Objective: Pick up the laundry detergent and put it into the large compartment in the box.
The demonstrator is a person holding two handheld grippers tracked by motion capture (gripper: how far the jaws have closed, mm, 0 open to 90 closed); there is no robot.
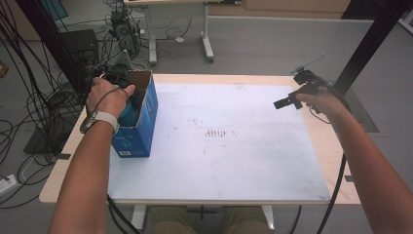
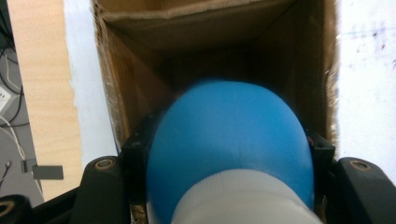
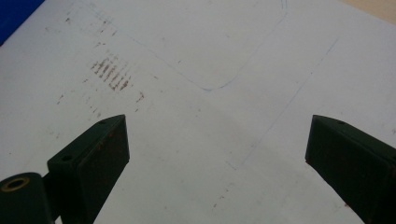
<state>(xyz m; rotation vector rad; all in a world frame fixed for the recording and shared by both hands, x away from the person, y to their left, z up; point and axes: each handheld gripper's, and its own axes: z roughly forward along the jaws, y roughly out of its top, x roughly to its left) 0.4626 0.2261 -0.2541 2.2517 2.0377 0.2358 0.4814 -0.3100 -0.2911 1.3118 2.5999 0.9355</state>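
The left gripper [image 2: 224, 186] has its fingers clamped on a blue rounded object with a white band [image 2: 229, 154], probably a bottle or a similar container, and holds it right at the open mouth of the blue cardboard box [image 1: 141, 122] that stands near the left edge of the tabletop [image 1: 234, 161]. In the left gripper view the brown inside walls of the box surround the object, which looks partly inside the opening; the bottom of the box is dark and I cannot tell whether anything else lies in it. The step in hand seems to be lowering the object into the box. The next move would call for sinking it straight down, clear of the rough cardboard rim, until it rests, and only then spreading the fingers and lifting out without catching the walls. The right gripper [image 1: 292, 100] hangs over the far right part of the tabletop, well apart from the box, its fingers [image 3: 93, 154] spread wide with nothing between them.
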